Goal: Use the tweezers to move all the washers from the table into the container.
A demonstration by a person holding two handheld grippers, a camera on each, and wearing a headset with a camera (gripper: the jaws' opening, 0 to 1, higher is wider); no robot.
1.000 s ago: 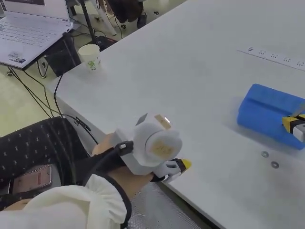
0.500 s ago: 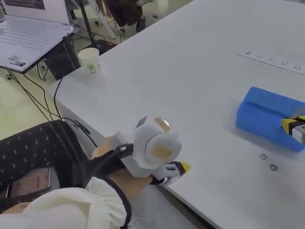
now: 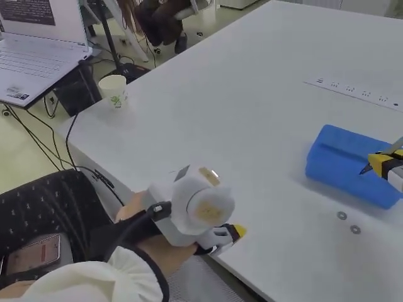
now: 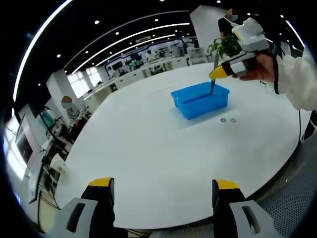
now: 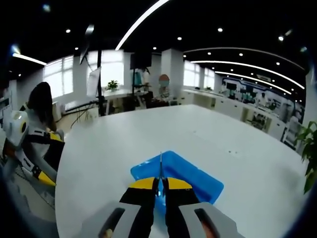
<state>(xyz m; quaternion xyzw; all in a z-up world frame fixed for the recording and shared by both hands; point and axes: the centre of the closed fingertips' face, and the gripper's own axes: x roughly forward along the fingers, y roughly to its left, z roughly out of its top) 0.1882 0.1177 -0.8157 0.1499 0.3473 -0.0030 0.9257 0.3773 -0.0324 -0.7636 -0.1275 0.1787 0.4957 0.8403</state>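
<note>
Items apart from the task:
- Worktop: white, wide, mostly bare.
- Paper cup: white with green print, upright near the worktop's edge, ten o'clock in the head view.
- Laptop: open, off the worktop, eleven o'clock, beyond the cup.
- Socket strip: white, flat on the worktop, two o'clock.
- Phone: screen up, on dark patterned cloth, eight o'clock.
- Black cables: trailing over the floor, nine o'clock.
- Potted plant: green, one o'clock in the left gripper view.

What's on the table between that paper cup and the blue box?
Nothing: the head view shows bare white table between the paper cup and the blue container.
</note>
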